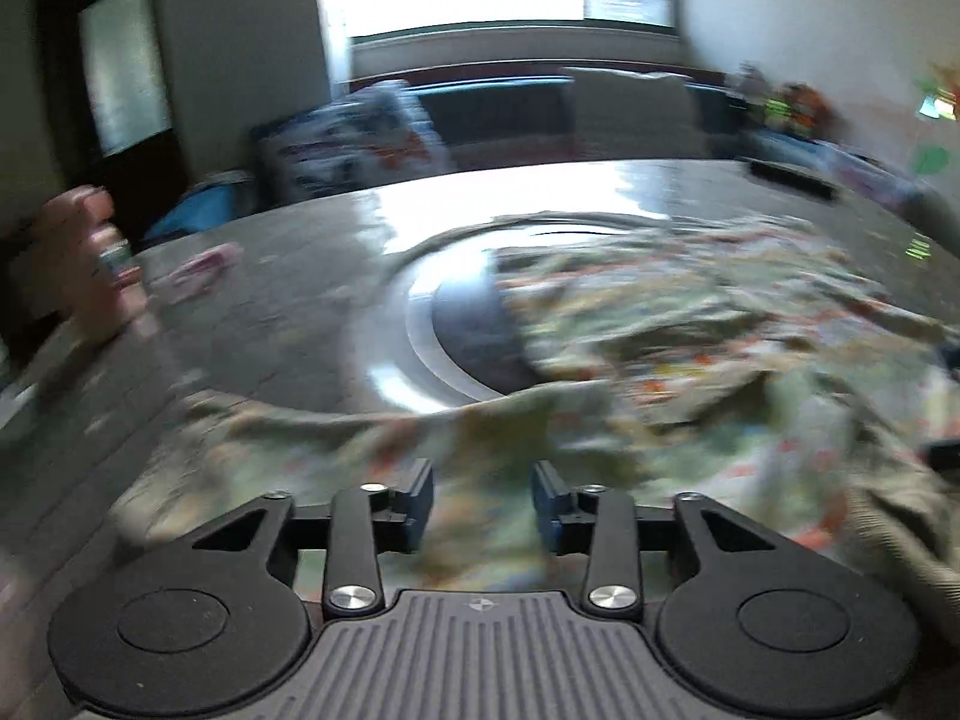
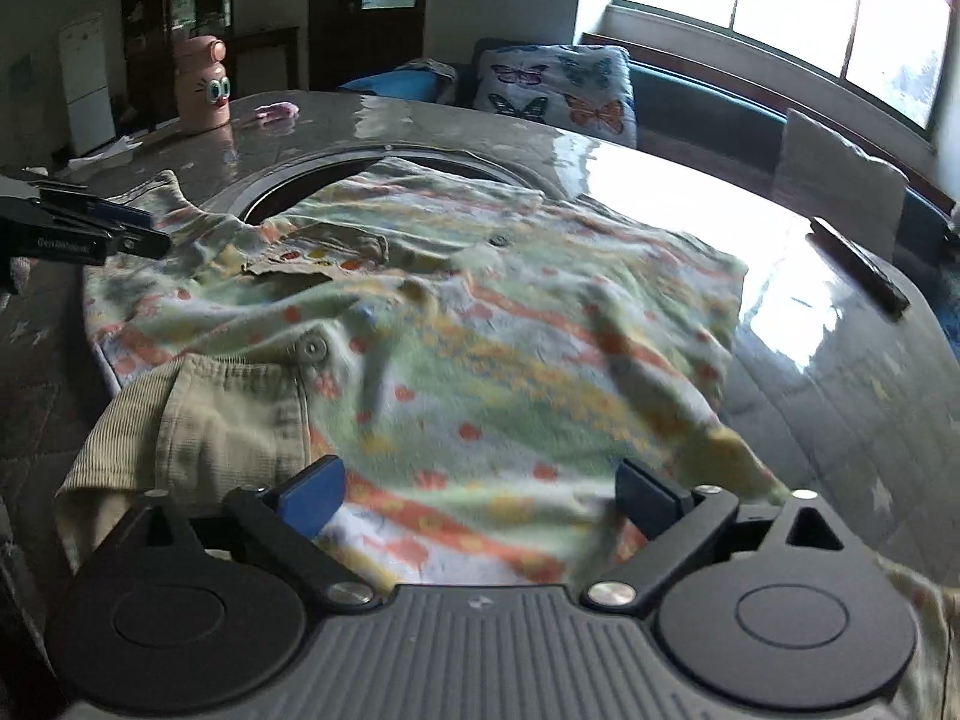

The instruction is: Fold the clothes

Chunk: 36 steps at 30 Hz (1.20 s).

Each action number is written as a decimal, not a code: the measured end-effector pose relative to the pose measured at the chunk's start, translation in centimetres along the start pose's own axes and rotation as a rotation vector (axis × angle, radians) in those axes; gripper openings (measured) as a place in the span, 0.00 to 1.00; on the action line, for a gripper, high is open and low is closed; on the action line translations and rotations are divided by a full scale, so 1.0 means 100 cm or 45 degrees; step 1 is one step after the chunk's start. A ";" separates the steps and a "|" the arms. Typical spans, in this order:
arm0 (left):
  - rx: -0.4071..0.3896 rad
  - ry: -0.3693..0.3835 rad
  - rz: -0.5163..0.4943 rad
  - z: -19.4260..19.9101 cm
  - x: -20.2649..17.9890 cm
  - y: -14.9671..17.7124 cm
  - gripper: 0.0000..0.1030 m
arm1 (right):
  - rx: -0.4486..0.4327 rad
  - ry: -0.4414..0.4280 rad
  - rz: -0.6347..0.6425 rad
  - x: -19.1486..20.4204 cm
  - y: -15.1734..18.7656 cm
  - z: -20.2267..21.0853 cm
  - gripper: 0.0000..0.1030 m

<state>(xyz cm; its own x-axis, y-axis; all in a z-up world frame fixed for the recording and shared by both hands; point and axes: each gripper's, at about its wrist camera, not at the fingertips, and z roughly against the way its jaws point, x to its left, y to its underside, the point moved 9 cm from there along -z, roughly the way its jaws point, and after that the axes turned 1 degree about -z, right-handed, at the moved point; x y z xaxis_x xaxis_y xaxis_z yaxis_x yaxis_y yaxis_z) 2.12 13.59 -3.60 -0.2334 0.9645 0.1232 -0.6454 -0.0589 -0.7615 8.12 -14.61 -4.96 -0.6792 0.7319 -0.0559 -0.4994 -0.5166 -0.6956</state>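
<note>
A floral garment (image 2: pixel 480 330) with khaki corduroy trim (image 2: pixel 210 420) lies spread over the grey table (image 2: pixel 840 396), partly covering the round turntable (image 2: pixel 300 174). My right gripper (image 2: pixel 480 495) is open wide at the garment's near edge, with cloth lying under and between its blue pads (image 2: pixel 312 495) and nothing pinched. The left wrist view is blurred. There my left gripper (image 1: pixel 483 498) stands partly open over the garment (image 1: pixel 660 360), with cloth in the gap and the pads not pressing it. In the right wrist view the left gripper (image 2: pixel 144 228) reaches in at the garment's far-left sleeve.
A pink bottle with cartoon eyes (image 2: pixel 203 84) and a small pink item (image 2: pixel 276 111) stand on the far left of the table. A dark flat object (image 2: pixel 858 270) lies near the right edge. A butterfly cushion (image 2: pixel 558 90) sits on the bench under the window.
</note>
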 end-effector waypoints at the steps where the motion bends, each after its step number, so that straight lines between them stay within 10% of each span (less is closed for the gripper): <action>1: 0.005 -0.044 0.032 0.000 0.012 0.002 0.43 | 0.001 0.003 -0.014 -0.001 0.002 0.001 0.99; 10: 0.047 -0.339 0.274 -0.004 0.103 0.016 0.43 | 0.002 0.017 -0.099 -0.007 0.008 -0.001 1.00; 14: 0.063 -0.331 0.311 -0.006 0.114 0.020 0.41 | 0.000 0.019 -0.101 -0.006 0.007 -0.002 1.00; 21: 0.051 -0.312 0.319 -0.009 0.117 0.016 0.04 | 0.003 0.018 -0.105 -0.006 0.006 -0.002 1.00; 36: 0.018 -0.505 0.295 -0.011 0.155 0.008 0.00 | 0.012 0.024 -0.108 -0.006 0.005 -0.004 1.00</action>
<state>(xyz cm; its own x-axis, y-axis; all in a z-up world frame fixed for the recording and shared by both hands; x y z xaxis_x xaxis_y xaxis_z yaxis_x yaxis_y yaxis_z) -1.23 28.76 -2.97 -0.6314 0.7526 0.1871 -0.5526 -0.2674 -0.7894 8.49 -15.19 -5.56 -0.6237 0.7816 -0.0104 -0.5599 -0.4561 -0.6917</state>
